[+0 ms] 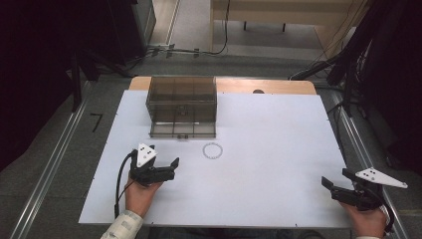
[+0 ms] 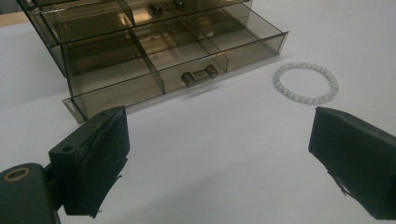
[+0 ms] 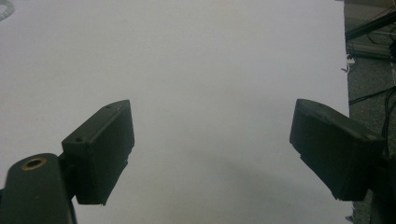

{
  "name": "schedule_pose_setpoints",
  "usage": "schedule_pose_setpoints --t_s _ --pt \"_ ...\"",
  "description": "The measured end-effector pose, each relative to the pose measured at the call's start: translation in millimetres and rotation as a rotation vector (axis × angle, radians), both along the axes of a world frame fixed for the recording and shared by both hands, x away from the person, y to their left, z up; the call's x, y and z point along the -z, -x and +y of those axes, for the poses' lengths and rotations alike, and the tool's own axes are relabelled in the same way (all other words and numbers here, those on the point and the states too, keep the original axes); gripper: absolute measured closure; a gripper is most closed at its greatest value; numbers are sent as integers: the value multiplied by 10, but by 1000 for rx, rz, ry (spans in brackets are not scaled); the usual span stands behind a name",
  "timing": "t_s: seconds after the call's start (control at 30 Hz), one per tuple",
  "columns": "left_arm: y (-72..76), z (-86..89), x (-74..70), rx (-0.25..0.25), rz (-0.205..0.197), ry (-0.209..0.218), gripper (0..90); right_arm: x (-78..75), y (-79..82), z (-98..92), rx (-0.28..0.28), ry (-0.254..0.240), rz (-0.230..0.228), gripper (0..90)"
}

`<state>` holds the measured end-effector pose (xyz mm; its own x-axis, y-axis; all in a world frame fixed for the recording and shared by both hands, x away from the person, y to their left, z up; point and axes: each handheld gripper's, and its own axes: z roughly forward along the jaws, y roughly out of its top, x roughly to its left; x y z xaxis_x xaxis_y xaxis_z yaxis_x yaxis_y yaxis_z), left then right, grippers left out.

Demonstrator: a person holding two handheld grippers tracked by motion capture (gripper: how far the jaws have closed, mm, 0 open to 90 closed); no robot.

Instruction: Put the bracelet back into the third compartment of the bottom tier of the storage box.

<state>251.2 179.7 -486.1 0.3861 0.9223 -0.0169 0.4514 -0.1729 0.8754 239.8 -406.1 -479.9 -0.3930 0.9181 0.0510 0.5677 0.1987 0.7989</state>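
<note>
Left claw [image 2: 219, 154] agape near bracelet [image 2: 306, 83], drawer box [image 2: 154, 51].

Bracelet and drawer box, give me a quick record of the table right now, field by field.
surface: white table top
drawer box: smoky clear organiser, bottom drawer pulled out
bracelet: pale bead ring, flat on the table before the box, untouched
left gripper: open, near the bracelet, holding nothing
right gripper: open, at the table's right edge, holding nothing
</note>
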Motion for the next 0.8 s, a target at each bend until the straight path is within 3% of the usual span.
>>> schedule_pose_setpoints --t_s 0.8 --pt "-134 -180 36 16 30 16 68 5 -1 2 4 4 3 125"
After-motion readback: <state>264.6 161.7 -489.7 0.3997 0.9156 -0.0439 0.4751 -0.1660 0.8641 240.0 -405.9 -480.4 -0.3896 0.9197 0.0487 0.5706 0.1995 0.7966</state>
